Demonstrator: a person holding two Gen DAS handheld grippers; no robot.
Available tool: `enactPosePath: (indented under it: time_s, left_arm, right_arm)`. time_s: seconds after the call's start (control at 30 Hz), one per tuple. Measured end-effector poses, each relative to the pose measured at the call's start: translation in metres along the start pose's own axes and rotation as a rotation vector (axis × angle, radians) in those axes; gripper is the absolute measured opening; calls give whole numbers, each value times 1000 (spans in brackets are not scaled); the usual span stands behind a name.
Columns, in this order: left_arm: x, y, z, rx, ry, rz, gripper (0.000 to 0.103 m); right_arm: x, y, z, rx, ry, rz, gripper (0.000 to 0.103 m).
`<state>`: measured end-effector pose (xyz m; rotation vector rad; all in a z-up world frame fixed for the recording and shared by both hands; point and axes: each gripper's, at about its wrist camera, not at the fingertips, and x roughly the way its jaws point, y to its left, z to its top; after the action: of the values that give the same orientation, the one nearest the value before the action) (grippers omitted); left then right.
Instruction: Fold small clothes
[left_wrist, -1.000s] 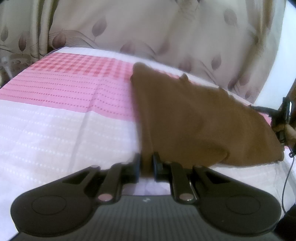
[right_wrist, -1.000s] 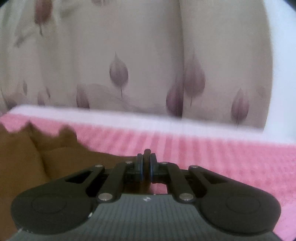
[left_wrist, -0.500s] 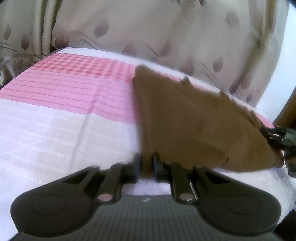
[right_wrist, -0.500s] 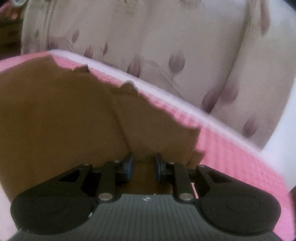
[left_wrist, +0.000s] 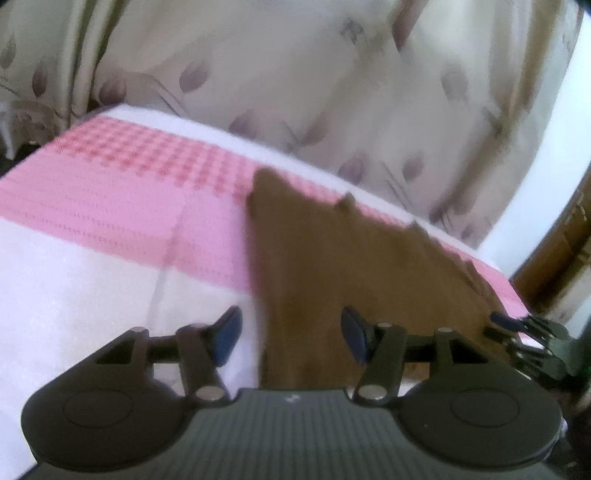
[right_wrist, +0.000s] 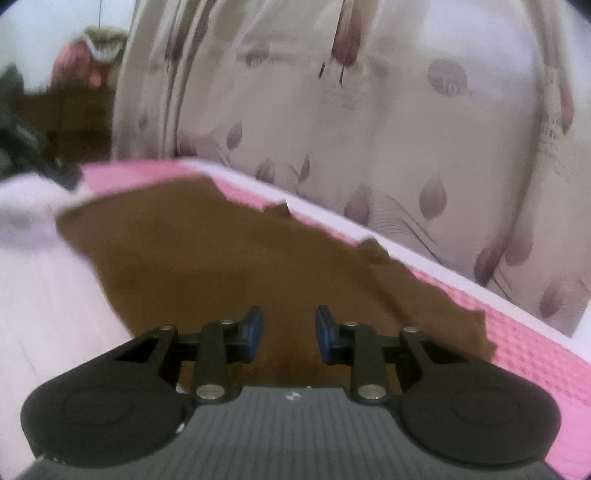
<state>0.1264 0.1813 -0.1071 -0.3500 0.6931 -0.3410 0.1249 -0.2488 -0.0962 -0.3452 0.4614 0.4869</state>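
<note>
Lying flat: smooth brown cloth (left_wrist: 354, 273).

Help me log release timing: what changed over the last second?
The left tool opened, letting go of the brown garment. The right tool also opened and swung over it. The garment stays spread on the pink-and-white bedsheet.

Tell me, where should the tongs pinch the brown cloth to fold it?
Probably the near corners. The brown cloth lies flat on the pink and white sheet, so only its edges can be pinched. Both the left tongs and right tongs are open over its near edge; come in low from that side.
</note>
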Motion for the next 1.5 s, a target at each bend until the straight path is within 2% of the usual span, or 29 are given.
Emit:
enactPosePath:
  time_s: [0.07, 0.13, 0.23, 0.4, 0.63, 0.77, 0.9, 1.07, 1.2, 1.3, 1.37, 1.5]
  left_arm:
    - [2, 3, -3, -7, -4, 13, 59]
    - [10, 10, 0, -48, 1, 7, 59]
    - [26, 13, 10, -66, 12, -9, 59]
    - [52, 0, 26, 21, 36, 48, 59]
    - [81, -23, 32, 125, 85, 118, 59]
    - [91, -37, 31, 200, 92, 151, 65]
    - [98, -47, 30, 265, 97, 183, 66]
    - [104, -51, 32, 299, 106, 196, 70]
    - [111, -47, 35, 295, 129, 150, 70]
    - [118, -37, 40, 229, 161, 77, 60]
    - [120, -33, 44, 199, 180, 26, 41]
    - [123, -24, 49, 132, 202, -51, 33]
  right_arm:
    - [5, -3, -7, -13, 51, -50, 31]
    - [7, -7, -18, -11, 118, -55, 30]
    - [-4, -9, -26, -22, 118, -61, 30]
    - [-9, -16, -28, 13, 112, -52, 32]
    - [-13, -18, -34, 30, 109, -44, 37]
    - [-13, -18, -34, 34, 109, -46, 39]
    - [-12, -19, -33, 40, 109, -46, 40]
    - [-12, -20, -33, 45, 109, -47, 42]
    - [-13, -21, -34, 57, 108, -42, 45]
    - [-13, -22, -34, 64, 108, -38, 46]
    - [-13, -22, -33, 66, 108, -35, 46]
    - [-13, -23, -33, 69, 106, -31, 48]
